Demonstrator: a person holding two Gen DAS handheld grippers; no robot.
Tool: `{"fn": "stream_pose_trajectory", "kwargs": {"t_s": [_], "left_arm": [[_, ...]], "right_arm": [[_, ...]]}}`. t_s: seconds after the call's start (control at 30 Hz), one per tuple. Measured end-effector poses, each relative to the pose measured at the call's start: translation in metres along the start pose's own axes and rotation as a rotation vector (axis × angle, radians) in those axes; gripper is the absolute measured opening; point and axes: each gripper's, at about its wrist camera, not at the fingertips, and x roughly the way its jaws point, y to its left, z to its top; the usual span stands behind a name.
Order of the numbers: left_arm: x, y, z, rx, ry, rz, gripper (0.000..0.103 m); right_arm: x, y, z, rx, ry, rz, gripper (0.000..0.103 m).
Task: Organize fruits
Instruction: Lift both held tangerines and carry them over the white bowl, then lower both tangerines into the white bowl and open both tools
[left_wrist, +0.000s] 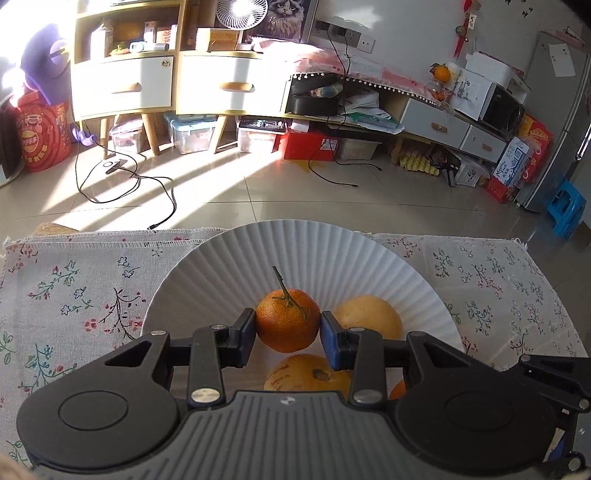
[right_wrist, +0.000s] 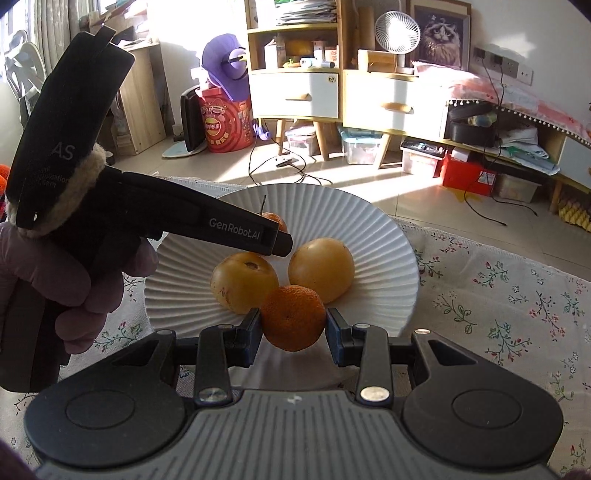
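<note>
My left gripper (left_wrist: 288, 330) is shut on an orange tangerine with a green stem (left_wrist: 288, 319), held over the white ribbed plate (left_wrist: 288, 243). Below it on the plate lie two yellow round fruits (left_wrist: 369, 315) (left_wrist: 306, 373). In the right wrist view my right gripper (right_wrist: 293, 325) is shut on a stemless tangerine (right_wrist: 293, 317) above the near rim of the same plate (right_wrist: 388, 236). Both yellow fruits (right_wrist: 243, 284) (right_wrist: 321, 267) show there. The left gripper's body, held by a gloved hand (right_wrist: 74, 280), reaches in from the left; its stemmed tangerine (right_wrist: 275, 219) peeks out behind it.
The plate stands on a floral tablecloth (left_wrist: 74, 295) whose far edge drops to a tiled floor. Beyond are cabinets with drawers (left_wrist: 122, 86), storage boxes, cables on the floor and a blue stool (left_wrist: 565, 212). An edge of another orange fruit (left_wrist: 399, 389) shows under the left gripper's right finger.
</note>
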Motion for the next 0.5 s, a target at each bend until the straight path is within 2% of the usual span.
{"fn": "stream_pose_trajectory", "kwargs": {"t_s": [0.5], "left_arm": [[0.0051, 0.0049, 0.0042, -0.003, 0.022, -0.014, 0.041]], "right_arm": [[0.0066, -0.0018, 0.0028, 0.015, 0.008, -0.003, 0.035]]}}
